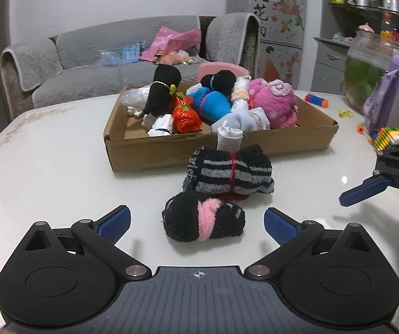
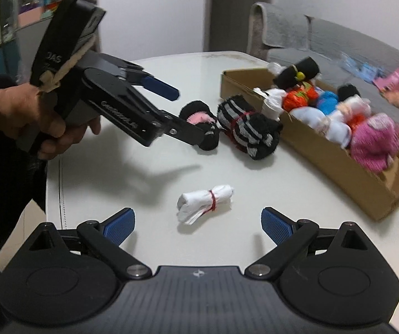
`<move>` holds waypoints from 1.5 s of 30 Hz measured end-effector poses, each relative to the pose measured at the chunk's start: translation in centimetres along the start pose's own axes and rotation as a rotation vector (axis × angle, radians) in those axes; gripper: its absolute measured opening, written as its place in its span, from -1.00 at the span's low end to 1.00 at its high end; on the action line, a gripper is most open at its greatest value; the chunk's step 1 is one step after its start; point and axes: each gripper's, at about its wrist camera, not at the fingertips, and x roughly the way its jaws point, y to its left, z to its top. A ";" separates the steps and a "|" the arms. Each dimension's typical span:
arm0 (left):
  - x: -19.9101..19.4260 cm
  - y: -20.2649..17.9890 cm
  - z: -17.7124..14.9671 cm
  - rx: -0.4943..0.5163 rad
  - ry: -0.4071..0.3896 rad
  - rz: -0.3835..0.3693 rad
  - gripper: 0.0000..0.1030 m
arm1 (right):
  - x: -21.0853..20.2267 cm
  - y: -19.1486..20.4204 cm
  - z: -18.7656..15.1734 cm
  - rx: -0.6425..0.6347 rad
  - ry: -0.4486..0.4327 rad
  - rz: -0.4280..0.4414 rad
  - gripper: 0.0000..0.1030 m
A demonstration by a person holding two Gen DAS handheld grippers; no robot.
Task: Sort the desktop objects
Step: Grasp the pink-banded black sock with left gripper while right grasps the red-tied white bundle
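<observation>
A black sock roll with a pink band (image 1: 203, 221) lies on the white table just ahead of my open left gripper (image 1: 196, 224), between its fingers' line. Behind it lies a black-and-grey striped sock bundle (image 1: 228, 171) tied with red thread. A cardboard box (image 1: 155, 150) behind holds several rolled socks and soft items. In the right wrist view, a small white roll tied with a red band (image 2: 205, 201) lies just ahead of my open, empty right gripper (image 2: 198, 222). The left gripper (image 2: 184, 111) hovers by the black roll (image 2: 199, 123) and striped bundle (image 2: 248, 128).
The right gripper's fingers (image 1: 366, 189) show at the right edge of the left view. A jar (image 1: 372, 64), a purple case (image 1: 389, 100) and small toys (image 1: 386, 136) crowd the table's far right. A grey sofa (image 1: 88, 64) stands behind the table.
</observation>
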 end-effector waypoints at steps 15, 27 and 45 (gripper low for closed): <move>1.5 -0.5 0.4 -0.074 0.044 0.047 0.99 | 1.8 -1.9 0.5 -0.075 0.032 0.129 0.67; 1.8 -0.6 0.4 -0.085 0.067 0.047 0.98 | 1.6 -1.6 0.7 -0.106 0.022 0.161 0.42; 2.4 -1.7 0.4 -0.024 0.101 0.050 0.73 | 1.9 -1.7 0.8 -0.107 0.006 0.191 0.31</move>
